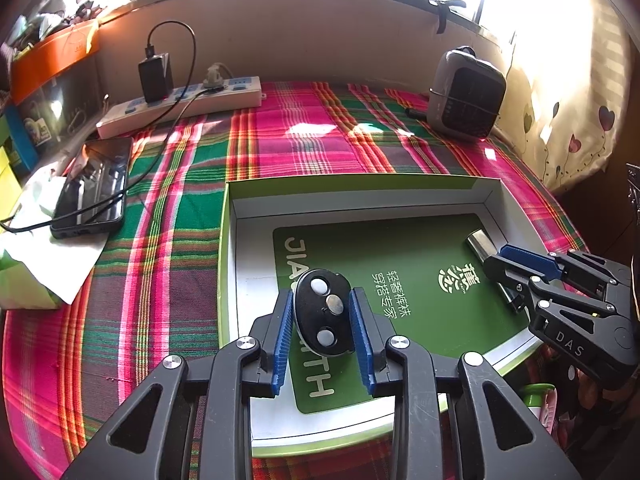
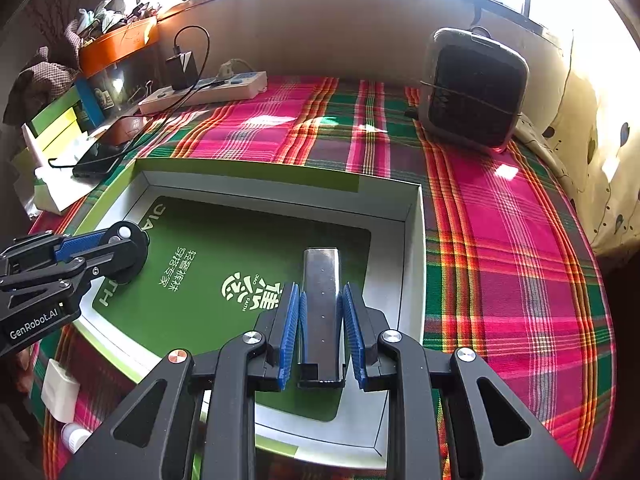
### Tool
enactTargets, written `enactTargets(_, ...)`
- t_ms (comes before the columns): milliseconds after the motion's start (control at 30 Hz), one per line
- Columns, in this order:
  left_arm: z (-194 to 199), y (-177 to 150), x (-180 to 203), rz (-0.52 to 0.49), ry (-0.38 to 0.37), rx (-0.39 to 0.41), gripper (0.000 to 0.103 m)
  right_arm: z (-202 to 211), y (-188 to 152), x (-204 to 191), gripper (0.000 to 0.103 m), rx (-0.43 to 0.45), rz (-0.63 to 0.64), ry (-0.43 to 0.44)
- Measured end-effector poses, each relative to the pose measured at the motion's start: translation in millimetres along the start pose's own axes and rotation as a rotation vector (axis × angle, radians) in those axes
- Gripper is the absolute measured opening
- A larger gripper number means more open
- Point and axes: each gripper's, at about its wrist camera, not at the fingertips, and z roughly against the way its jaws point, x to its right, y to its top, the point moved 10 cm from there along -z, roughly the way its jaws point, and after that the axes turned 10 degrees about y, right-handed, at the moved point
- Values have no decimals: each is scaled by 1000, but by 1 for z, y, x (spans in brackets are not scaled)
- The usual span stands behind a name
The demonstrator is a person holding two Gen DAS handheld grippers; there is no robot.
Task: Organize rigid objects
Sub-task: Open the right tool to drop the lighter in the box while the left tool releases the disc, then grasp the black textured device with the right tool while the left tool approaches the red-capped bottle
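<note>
A shallow green-and-white box (image 1: pixel 236 208) (image 2: pixel 412 240) lies open on the plaid tablecloth. My left gripper (image 1: pixel 322 304) is shut on a black oval object with round metal buttons (image 1: pixel 325 312), held over the box's left half; it also shows in the right wrist view (image 2: pixel 128 252). My right gripper (image 2: pixel 321 312) is closed around a long silver metal bar (image 2: pixel 321 300), held over the box's right half. In the left wrist view the right gripper (image 1: pixel 504 266) holds that bar (image 1: pixel 480 242) near the box's right wall.
A black phone (image 1: pixel 94 188) on a cable lies left of the box. A white power strip (image 1: pixel 180 104) with a black charger runs along the back wall. A grey fan heater (image 1: pixel 466 94) (image 2: pixel 474 88) stands back right. White tissue (image 1: pixel 40 248) lies at left; a small white bottle (image 2: pixel 74 436) lies near the front.
</note>
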Motion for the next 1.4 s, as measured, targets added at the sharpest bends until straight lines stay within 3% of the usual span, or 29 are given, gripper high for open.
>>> enactTargets(333, 10, 0, -1, 26, -8, 11, 40, 8, 2, -1, 32, 38, -23, 23)
enactTargets(767, 49, -8, -9, 49, -8, 61, 40, 47, 1, -5, 38, 119, -42, 34)
enactTargets(1267, 103, -51, -9, 70, -55, 108, 41, 95, -34, -8, 38, 167, -50, 27)
enactTargets(1400, 113, -67, -9, 88, -65, 106, 41, 106, -49, -7, 49, 176, -53, 18)
